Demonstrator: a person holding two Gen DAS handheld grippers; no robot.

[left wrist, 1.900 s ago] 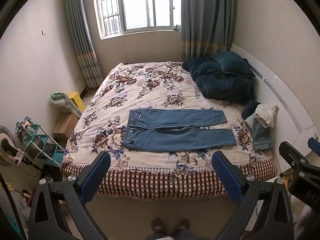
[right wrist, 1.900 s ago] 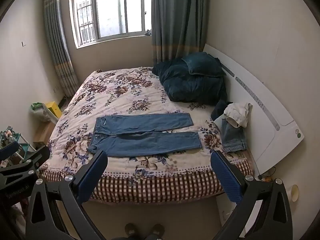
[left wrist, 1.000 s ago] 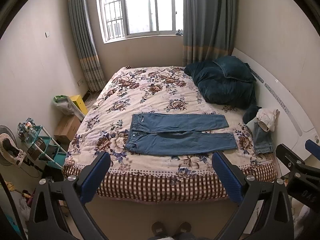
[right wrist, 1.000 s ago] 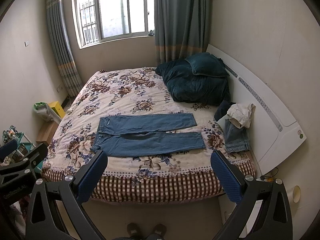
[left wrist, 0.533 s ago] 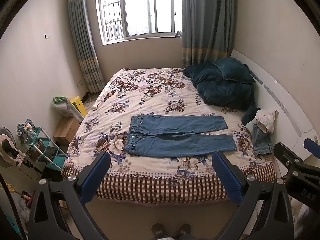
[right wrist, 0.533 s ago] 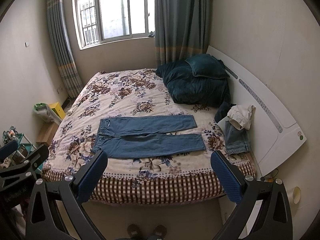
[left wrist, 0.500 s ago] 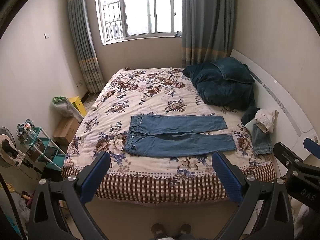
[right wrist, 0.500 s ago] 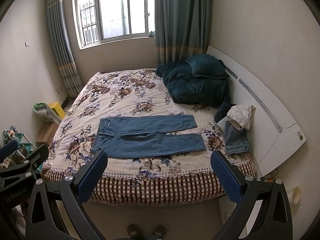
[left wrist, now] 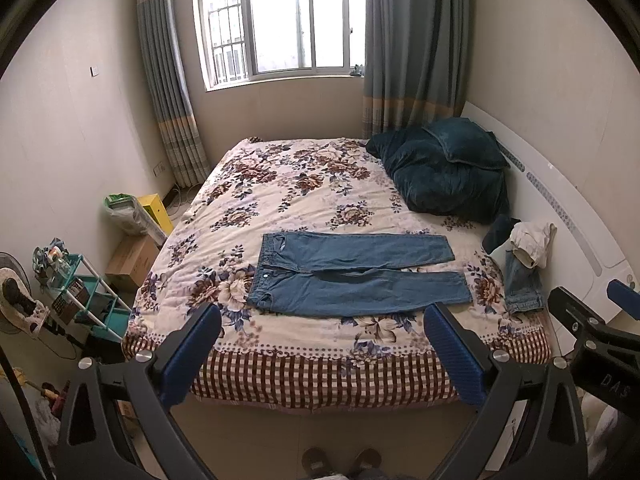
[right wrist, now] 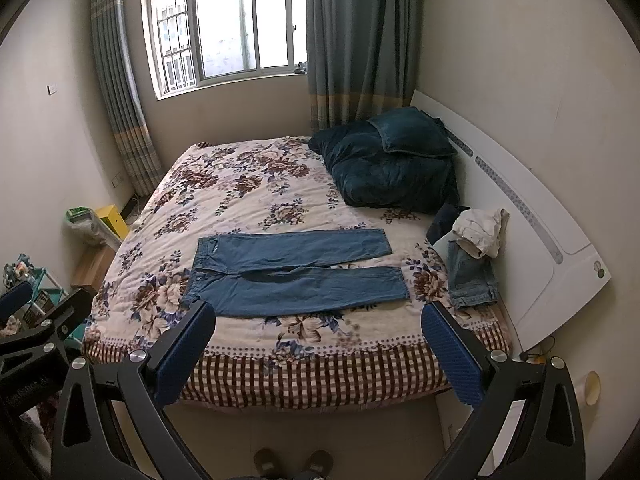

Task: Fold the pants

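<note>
A floral-quilted bed (left wrist: 304, 200) fills the room. Blue jeans (left wrist: 352, 276) lie flat near its front edge, waistband toward nine o'clock. Left gripper (left wrist: 320, 356) and right gripper (right wrist: 316, 354) hover short of the bed, fingers spread, empty. Folding seems unstarted; next, reach a leg's edge.

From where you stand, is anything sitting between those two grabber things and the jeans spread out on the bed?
Nothing visible blocks the way. Both the left gripper and the right gripper are open, short of the bed's near edge, and only bare floral bedspread lies before the jeans. The clothes pile sits off beside the legs' ends.
</note>
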